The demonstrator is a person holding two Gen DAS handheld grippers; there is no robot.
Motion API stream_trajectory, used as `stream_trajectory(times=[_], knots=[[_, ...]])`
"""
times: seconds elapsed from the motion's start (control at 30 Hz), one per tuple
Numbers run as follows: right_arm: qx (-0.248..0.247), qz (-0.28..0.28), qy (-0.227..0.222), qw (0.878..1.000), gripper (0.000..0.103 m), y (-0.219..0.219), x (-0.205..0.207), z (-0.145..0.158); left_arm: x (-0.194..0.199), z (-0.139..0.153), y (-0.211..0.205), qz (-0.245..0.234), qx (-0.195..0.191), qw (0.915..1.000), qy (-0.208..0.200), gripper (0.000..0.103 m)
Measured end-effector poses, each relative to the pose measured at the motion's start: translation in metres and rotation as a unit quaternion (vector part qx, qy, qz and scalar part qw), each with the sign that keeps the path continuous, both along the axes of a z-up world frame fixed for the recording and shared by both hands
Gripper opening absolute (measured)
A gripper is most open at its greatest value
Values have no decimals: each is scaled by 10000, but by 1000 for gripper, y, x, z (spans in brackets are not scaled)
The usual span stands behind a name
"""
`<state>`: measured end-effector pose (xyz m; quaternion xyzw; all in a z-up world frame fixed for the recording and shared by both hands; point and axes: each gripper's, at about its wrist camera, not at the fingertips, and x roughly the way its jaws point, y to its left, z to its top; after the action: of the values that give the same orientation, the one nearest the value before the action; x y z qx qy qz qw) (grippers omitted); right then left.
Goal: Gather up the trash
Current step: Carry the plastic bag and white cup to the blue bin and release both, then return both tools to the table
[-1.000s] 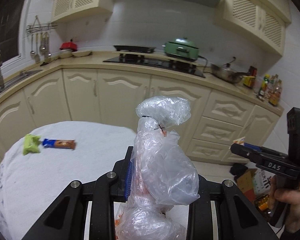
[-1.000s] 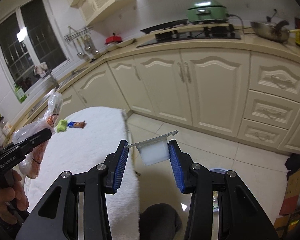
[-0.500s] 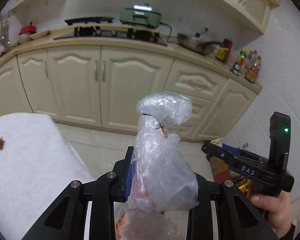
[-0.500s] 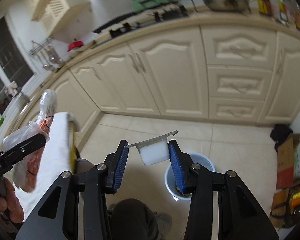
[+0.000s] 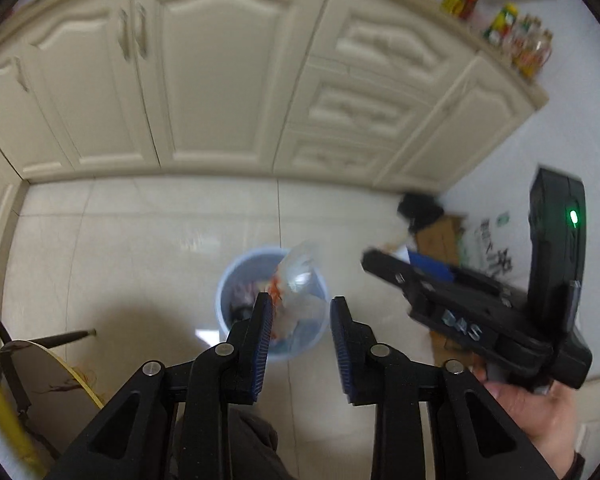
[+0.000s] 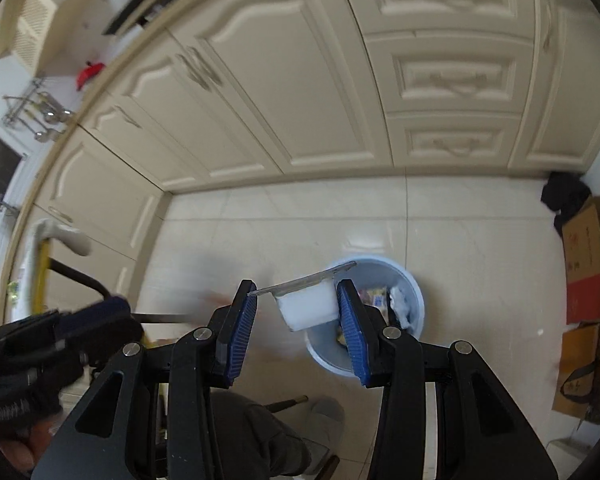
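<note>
Left gripper (image 5: 300,312) jaws were opening; the plastic bag (image 5: 300,280) sat free above the blue bin (image 5: 224,280) (blurred). Right gripper (image 6: 296,304) jaws were opening, white cup (image 6: 308,308) touching only its right pad.

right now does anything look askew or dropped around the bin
The clear plastic bag is loose beyond the opening left gripper, tumbling over the blue bin. The white cup sits tilted in the opening right gripper, touching only one of its fingers. No spill on the floor.

plastic bag (image 5: 300,280) blurred, bin (image 6: 414,288) part hidden
</note>
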<state>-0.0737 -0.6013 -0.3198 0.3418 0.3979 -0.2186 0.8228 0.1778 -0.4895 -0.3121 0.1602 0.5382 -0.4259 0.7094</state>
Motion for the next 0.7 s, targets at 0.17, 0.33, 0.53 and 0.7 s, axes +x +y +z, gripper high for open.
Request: stream_trajectory(times=[0.17,0.33,0.53,0.7], knots=[[305,-167,300,9989,84,-18,9,-42,13,-6,-14,197,375,9987,-298,81],[326,-528,137,9980,103,-18,-4,-41,17,15,-3,447,328,9961,-685,98],[338,-689,114,9970,103,-5,-13,-26,-10,49,25,634,43,9933,-969,99],[169,-587,-30,9981,103,17,-16,5,-42,88,73,770,-368,9883,-1266,100]])
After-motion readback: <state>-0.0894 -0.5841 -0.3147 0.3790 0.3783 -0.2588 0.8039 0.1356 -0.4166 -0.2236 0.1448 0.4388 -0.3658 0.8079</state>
